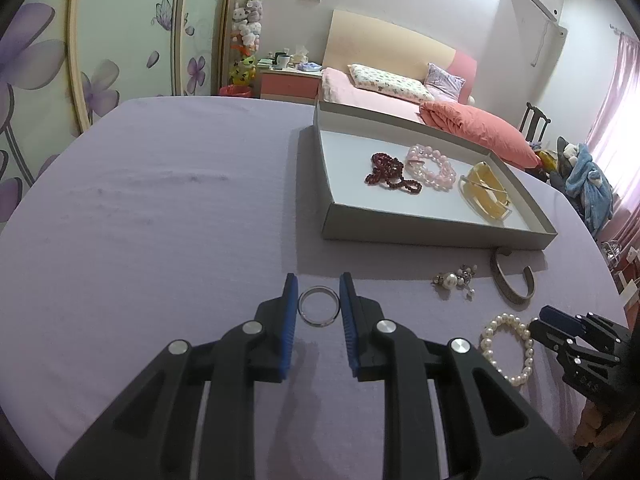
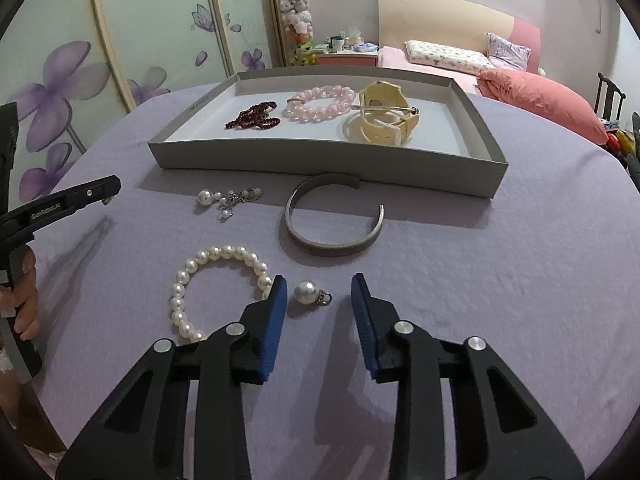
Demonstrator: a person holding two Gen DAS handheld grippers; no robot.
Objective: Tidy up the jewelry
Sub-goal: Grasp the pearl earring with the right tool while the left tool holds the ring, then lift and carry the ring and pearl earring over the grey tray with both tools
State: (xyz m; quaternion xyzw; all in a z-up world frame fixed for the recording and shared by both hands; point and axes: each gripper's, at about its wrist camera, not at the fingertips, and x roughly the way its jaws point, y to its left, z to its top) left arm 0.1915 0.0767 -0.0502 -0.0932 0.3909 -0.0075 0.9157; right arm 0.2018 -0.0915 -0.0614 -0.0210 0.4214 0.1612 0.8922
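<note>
Round metal ring (image 1: 319,306), glossy pearl bracelet (image 1: 510,346)

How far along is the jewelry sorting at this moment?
Done: red beads, pink bracelet and watch lie in the tray.
In hand: left gripper shut on a ring; right gripper straddles a pearl pendant, not gripping.
Left: pearl bracelet, cuff, earrings.

left gripper (image 2: 105,189), seemingly printed "GenRobot.AI"
</note>
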